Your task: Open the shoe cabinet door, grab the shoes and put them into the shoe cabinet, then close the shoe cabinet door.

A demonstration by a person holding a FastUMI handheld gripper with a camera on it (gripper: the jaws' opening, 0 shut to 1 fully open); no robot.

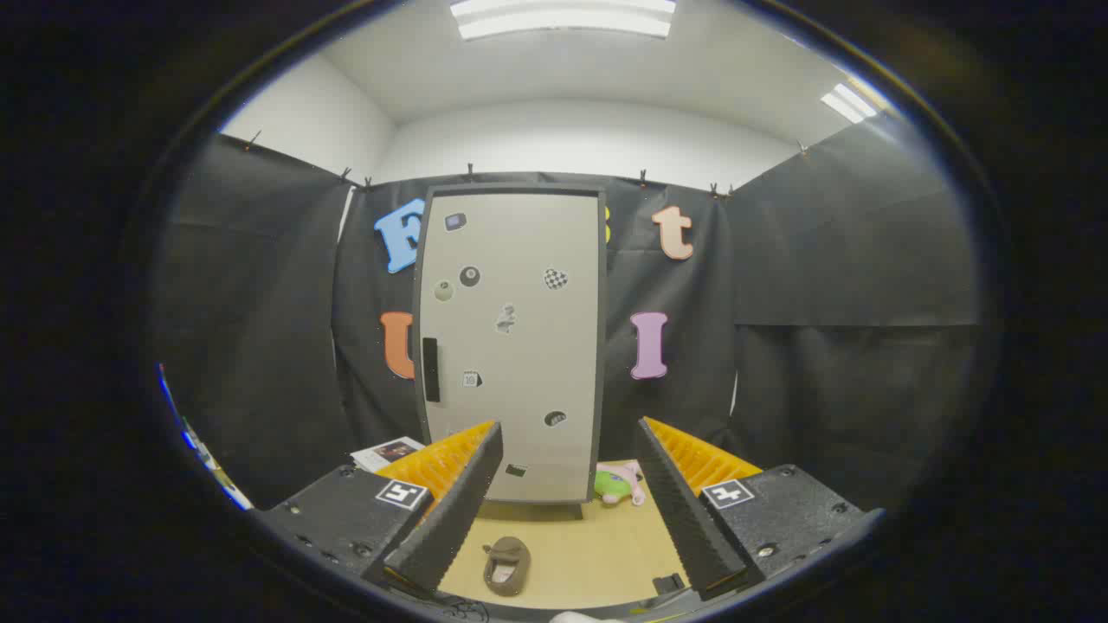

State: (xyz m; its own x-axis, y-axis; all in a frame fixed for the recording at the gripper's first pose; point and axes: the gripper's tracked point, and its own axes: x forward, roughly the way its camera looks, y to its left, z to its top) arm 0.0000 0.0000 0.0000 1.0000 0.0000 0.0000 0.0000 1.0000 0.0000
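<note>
Door [519, 337] first: the cabinet [511, 187] stands shut, well beyond the claw [569, 506], so your step in hand looks to be opening it. The claw is spread wide with nothing between its fingers. Aim for the handle [430, 369], a dark upright bar near the door's left edge, about halfway up. Come in square and turn the claw so that its fingers straddle the bar from both sides, since the bar looks narrow and a slanted approach could slip off. The hinges are most likely on the right, so pull in an arc toward yourself rather than straight back.

The shoe [506, 565] lies on the surface [597, 545] between the fingers and just ahead of them, well short of the cabinet; keep it clear of the door's swing. It looks soft, brown and rounded, a slipper shape with its opening facing up, so it should squash under a grip.

The door is a flat, pale, smooth panel in a dark frame, dotted with small stickers. The surface looks like matte tan board. Beside the cabinet's right foot lies a plush toy [620, 483], pink and green, which could catch the door.
</note>
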